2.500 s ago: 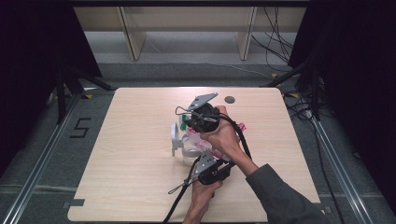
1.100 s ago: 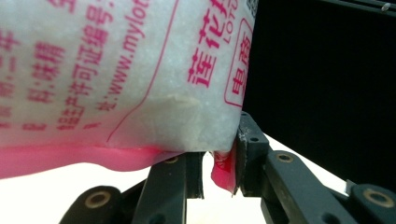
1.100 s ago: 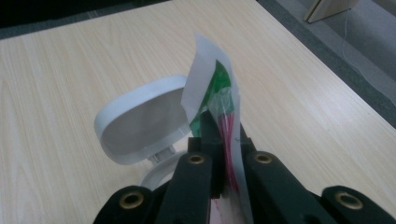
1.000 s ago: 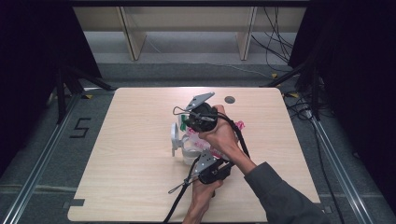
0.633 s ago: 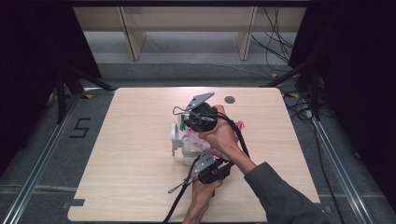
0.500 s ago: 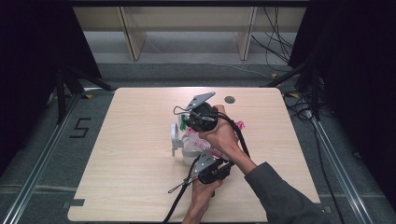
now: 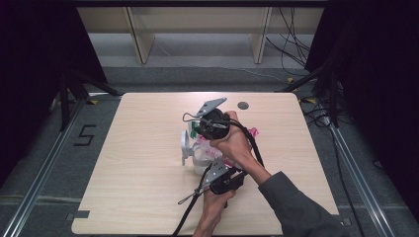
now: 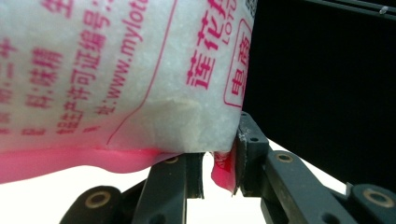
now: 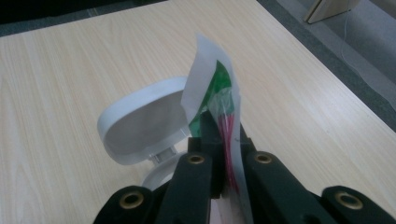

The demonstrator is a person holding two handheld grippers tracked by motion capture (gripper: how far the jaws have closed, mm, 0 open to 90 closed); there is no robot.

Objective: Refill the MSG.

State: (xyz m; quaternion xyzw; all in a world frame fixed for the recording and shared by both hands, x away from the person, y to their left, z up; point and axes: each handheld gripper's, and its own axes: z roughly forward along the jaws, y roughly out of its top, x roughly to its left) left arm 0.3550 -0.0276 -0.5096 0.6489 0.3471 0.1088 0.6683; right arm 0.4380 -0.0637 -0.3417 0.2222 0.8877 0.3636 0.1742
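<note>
A plastic bag of white granules [image 8: 116, 70] with pink print hangs between both grippers. My left gripper [image 8: 219, 158] is shut on the bag's pink bottom seam, low near the table's front [image 7: 223, 180]. My right gripper [image 9: 223, 126] is shut on the bag's green and white top edge [image 9: 210, 79], higher and farther back [image 7: 211, 124]. Just below the bag stands a white container [image 9: 140, 121] with its hinged lid tipped open [image 7: 186, 146]. In the high view the hands hide most of the bag [image 7: 253, 132].
The light wooden table [image 7: 143, 187] has bare surface to the left of the container and along the back. A small dark round spot [image 7: 242, 105] lies near the far edge. Cables trail from both grippers toward the front edge.
</note>
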